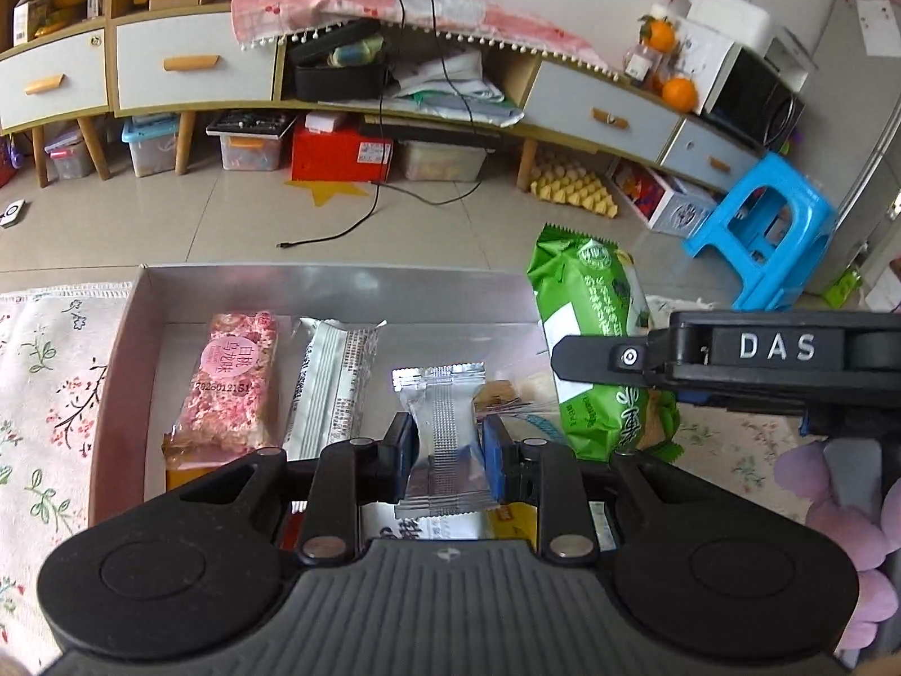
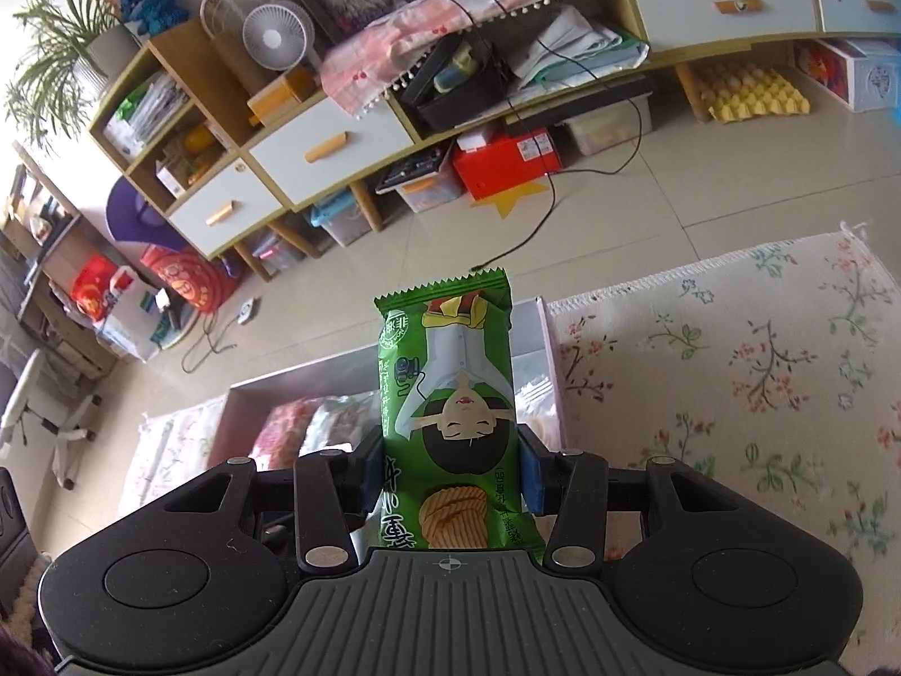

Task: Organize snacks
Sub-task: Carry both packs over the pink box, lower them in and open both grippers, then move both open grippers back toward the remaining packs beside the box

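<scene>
Left claw (image 1: 447,459) is clamped on a small silver pack (image 1: 445,434), pinched at its sides by the two blue pads. It hangs low over the box (image 1: 338,287), near the middle. Right claw (image 2: 447,479) is clamped on a green pack (image 2: 450,394) and holds it up over the box's right side.

I think both packs are going into the box now. To do it well, lower each pack until it lies flat, then open. Set the silver pack just right of the white bar (image 1: 332,388), in line with it. Put the green pack in the space at the right. Keep the two claws from bumping, since they are near each other.

The silver pack is shiny, with crimped ends and a ridged strip down the middle. The green pack is long, with a zigzag top edge and a cartoon girl on it. A pink bar (image 1: 231,383) lies at the left of the box.
</scene>
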Tool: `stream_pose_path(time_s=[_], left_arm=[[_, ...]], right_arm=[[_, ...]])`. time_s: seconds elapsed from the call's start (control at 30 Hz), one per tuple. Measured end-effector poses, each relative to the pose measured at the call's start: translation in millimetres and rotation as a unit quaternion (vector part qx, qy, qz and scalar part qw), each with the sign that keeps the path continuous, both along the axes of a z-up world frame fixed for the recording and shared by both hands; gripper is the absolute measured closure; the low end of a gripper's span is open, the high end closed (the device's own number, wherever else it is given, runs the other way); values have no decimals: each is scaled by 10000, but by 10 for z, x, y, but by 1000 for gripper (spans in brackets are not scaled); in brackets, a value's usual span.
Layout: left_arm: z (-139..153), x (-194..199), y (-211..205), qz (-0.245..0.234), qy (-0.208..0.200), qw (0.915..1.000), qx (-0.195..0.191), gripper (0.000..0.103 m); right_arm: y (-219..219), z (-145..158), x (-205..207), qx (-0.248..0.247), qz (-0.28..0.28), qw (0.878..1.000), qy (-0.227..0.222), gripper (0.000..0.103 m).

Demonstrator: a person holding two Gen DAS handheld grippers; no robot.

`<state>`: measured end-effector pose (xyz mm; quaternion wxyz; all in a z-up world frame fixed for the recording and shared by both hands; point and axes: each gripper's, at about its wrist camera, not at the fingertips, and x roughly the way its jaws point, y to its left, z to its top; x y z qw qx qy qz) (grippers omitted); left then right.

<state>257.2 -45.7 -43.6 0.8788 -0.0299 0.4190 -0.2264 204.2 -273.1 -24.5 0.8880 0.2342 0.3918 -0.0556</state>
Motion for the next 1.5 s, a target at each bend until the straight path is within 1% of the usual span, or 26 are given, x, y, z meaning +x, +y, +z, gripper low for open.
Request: stream_pose_path(time_s=[0.13, 0.43, 0.57, 0.63, 0.7, 0.73, 0.77, 0.8, 0.87, 0.9, 0.93, 1.03, 1.07, 1.13, 1.17, 1.3, 1.5], left_arm=[[-27, 29, 26, 133, -52, 9997, 203, 79], [-50, 100, 94, 394, -105, 9991, 137, 79], [-32, 110, 67, 353, -144, 9992, 108, 78], [-12, 109, 62, 370, -202, 9990, 120, 74], [8, 100, 58, 342, -240, 9991, 97, 66], [16, 95, 57, 322, -240, 9992, 85, 61], [30, 81, 53, 314, -251, 9992, 86, 57], [45, 64, 48, 291, -266, 9992, 87, 55], [85, 10, 35, 239, -305, 9992, 104, 42], [110, -23, 31, 232, -341, 9991, 123, 39], [133, -59, 27, 219, -384, 9989, 140, 33], [205, -180, 27, 155, -433, 9988, 179, 27], [228, -225, 32, 145, -447, 9987, 202, 21], [268, -325, 42, 141, -511, 9983, 256, 14], [288, -374, 49, 133, -540, 9980, 288, 12], [346, -553, 79, 154, -546, 9973, 467, 8], [360, -855, 140, 319, -478, 9958, 711, 3]], right_arm=[[9, -45, 73, -45, 60, 10000, -1, 57], [54, -49, 161, -215, 168, 9996, -64, 56], [67, -27, 173, -264, 176, 9994, -119, 56], [66, 0, 172, -276, 141, 9993, -188, 56], [59, 28, 162, -226, 138, 9994, -233, 55], [52, 40, 152, -190, 145, 9994, -242, 49], [49, 61, 138, -173, 144, 9994, -255, 46], [51, 83, 119, -177, 146, 9994, -274, 43], [64, 129, 76, -233, 150, 9992, -276, 41], [73, 154, 50, -267, 143, 9992, -266, 38], [79, 182, 18, -299, 127, 9991, -258, 34], [93, 264, -102, -351, 78, 9990, -256, 28], [95, 289, -147, -355, 69, 9990, -252, 26], [106, 339, -246, -369, 42, 9990, -241, 23], [112, 360, -295, -382, 34, 9990, -228, 22], [163, 444, -513, -457, -31, 9988, -172, 18], [298, 507, -841, -576, -47, 9983, -87, 17]])
